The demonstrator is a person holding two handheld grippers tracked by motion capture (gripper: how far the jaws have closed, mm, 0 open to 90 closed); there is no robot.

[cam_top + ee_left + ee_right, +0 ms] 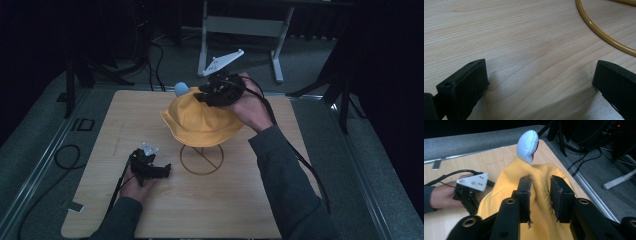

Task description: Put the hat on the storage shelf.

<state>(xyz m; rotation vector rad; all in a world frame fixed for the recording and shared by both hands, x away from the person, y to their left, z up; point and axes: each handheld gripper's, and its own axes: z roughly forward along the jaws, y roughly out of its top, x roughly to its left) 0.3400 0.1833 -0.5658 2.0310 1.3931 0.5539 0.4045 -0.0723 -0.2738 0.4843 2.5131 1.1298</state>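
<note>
A yellow hat (202,120) sits on a stand with a gold wire ring base (201,160) in the middle of the wooden board (125,125). A pale blue pompom (181,89) sticks up behind its crown. My right gripper (207,95) is on top of the crown. In the right gripper view its jaws (541,182) stand apart on either side of a raised ridge of yellow fabric (541,192), below the pompom (527,146), and I see no squeeze on it. My left gripper (167,170) rests low on the board left of the ring (599,32), open (541,72) with bare wood between its jaws.
The board ends at a metal rail and grey floor on both sides. Black cables (67,157) loop on the floor at left. A white desk frame (240,27) stands behind the board, with dark stand legs at left (70,85) and right (345,100).
</note>
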